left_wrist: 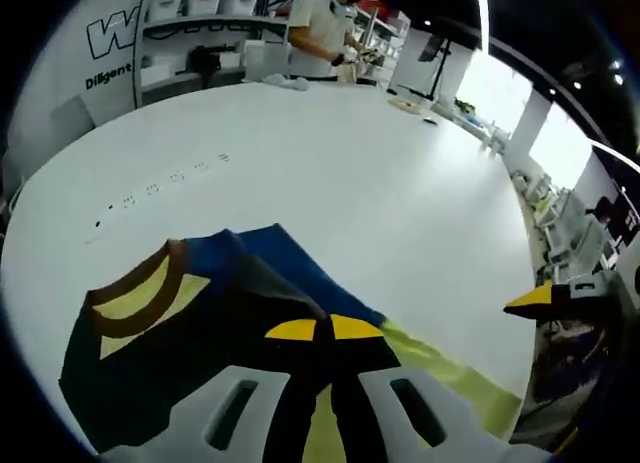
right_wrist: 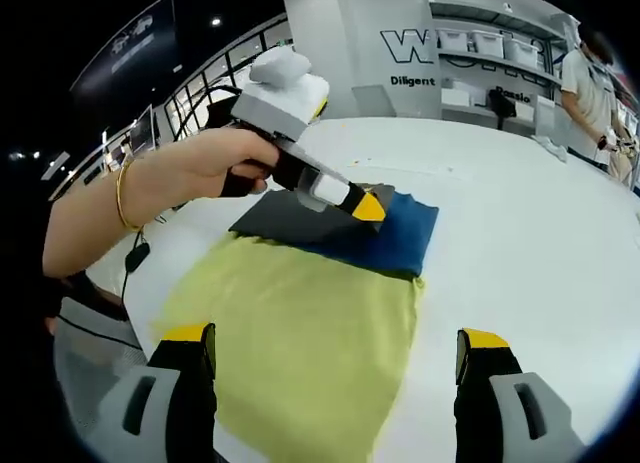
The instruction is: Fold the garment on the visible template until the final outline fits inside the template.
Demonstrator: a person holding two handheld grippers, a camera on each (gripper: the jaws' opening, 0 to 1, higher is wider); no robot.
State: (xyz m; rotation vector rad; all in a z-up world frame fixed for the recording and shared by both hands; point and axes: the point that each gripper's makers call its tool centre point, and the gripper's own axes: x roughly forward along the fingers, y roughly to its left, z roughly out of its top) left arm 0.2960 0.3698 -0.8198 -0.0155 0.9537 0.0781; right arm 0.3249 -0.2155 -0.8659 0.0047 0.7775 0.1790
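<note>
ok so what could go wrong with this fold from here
The left gripper looks shut on the dark folded part of the garment; a slip could undo that fold. The right gripper hangs open above the yellow part, so that end lies loose and may bunch when pulled.

Bright overhead light, fisheye-warped edges.

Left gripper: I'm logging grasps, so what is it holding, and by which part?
The left gripper has its jaws shut on the garment, pinching the dark folded layer near its blue far end.
</note>
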